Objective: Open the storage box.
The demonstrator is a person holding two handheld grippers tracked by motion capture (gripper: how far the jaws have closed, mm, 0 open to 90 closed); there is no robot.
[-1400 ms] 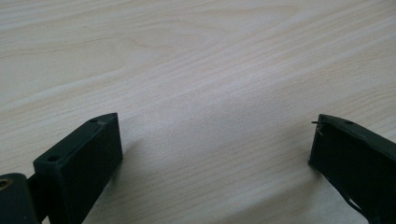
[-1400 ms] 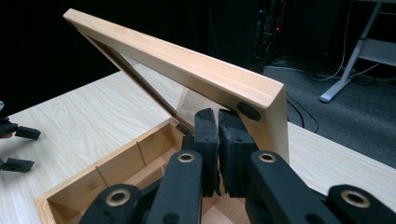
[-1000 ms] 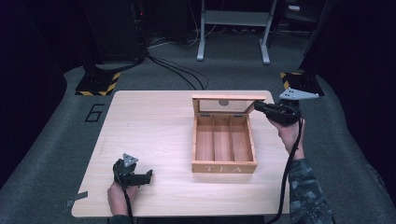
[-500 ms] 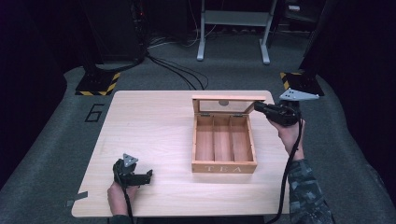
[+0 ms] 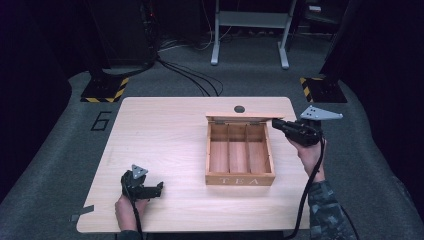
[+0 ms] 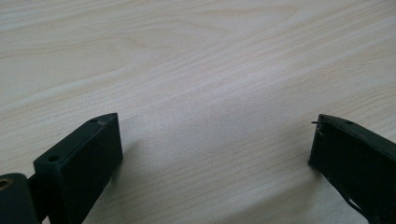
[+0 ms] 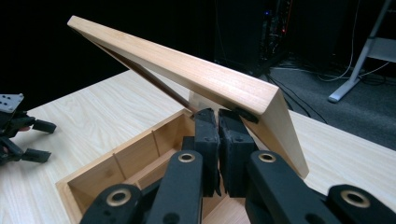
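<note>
I see right hand-held gripper (image 7: 218, 140) clenched (empty) under lid (image 7: 196, 74) of tea box (image 5: 240, 177) | left hand-held gripper (image 6: 215, 140) released over table (image 6: 196, 56)

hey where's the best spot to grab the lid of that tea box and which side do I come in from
Probably the lid's free front edge near its right corner, coming in from the box's right side. The lid stands raised on hinges along the back wall, so that edge overhangs with open space beneath. The right gripper, jaws together, is already under that corner.
</note>
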